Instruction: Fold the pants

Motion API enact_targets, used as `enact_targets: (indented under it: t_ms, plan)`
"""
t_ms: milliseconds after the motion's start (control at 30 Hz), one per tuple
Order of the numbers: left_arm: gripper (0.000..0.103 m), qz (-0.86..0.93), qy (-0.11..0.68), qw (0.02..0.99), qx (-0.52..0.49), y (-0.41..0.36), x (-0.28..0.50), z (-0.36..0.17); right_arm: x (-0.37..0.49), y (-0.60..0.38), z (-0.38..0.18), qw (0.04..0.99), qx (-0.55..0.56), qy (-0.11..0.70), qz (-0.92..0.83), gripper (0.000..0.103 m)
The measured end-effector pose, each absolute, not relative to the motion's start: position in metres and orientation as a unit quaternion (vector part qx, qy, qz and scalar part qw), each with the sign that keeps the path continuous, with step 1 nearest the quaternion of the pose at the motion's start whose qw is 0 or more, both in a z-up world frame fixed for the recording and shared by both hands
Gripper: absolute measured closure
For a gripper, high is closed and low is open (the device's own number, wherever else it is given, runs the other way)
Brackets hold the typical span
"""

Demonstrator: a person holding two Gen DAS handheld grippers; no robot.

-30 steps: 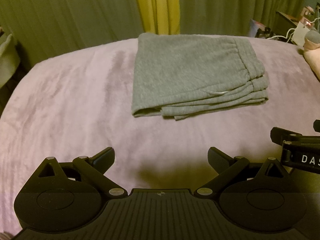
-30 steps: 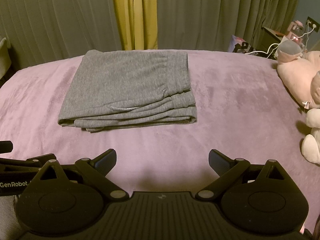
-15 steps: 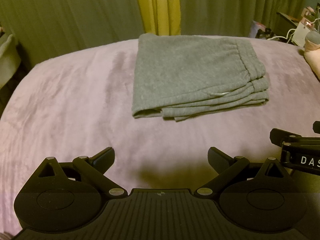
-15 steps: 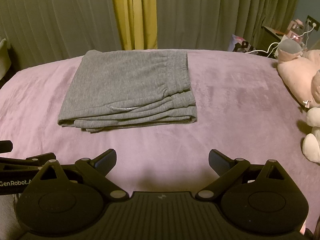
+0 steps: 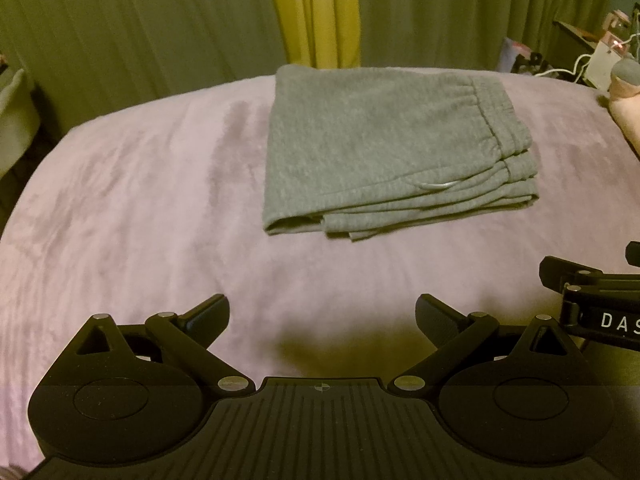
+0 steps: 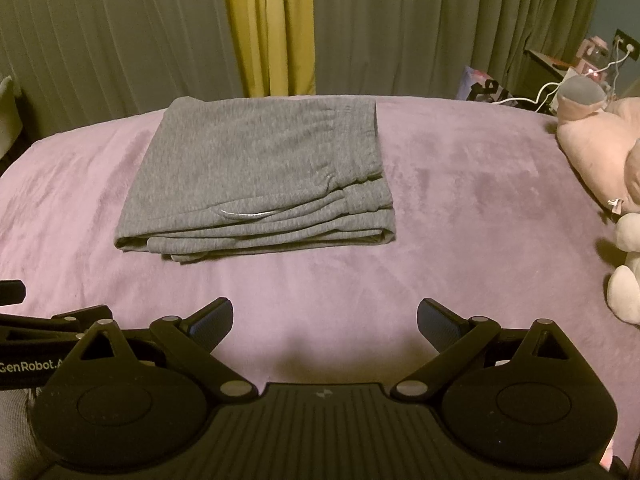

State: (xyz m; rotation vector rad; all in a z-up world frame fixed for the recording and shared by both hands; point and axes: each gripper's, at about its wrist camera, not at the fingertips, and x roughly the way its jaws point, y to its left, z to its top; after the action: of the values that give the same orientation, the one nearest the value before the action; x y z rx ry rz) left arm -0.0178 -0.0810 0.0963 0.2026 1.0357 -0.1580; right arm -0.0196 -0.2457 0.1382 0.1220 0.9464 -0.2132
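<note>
The grey pants (image 5: 384, 152) lie folded into a flat, layered rectangle on the purple blanket (image 5: 140, 208), with the waistband at the right and a white drawstring showing on the front edge. The right wrist view has the same grey pants (image 6: 260, 172) left of centre. My left gripper (image 5: 322, 318) is open over bare blanket, well short of the stack. My right gripper (image 6: 325, 322) is open too and holds nothing. Each one's black frame shows at the edge of the other's view.
Green curtains with a yellow strip (image 6: 272, 28) hang behind the bed. Pink and white plush toys (image 6: 600, 148) lie at the right edge. A nightstand with cables and small items (image 6: 576, 68) stands at the back right. Bare purple blanket (image 6: 480, 200) spreads around the pants.
Hardly anything has changed: both views have shifted only a touch, and the pants lie as before with both grippers still open.
</note>
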Motion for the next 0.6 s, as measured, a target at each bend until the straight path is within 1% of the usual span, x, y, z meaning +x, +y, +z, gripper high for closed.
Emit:
enact_targets:
  t_ms: [600]
  plan:
    - [0.001, -0.071, 0.492, 0.862, 0.1, -0.08, -0.0177, 0.0963, -0.0202, -0.2447, 0.1388, 0.884, 0.058, 0.453, -0.101, 0.004]
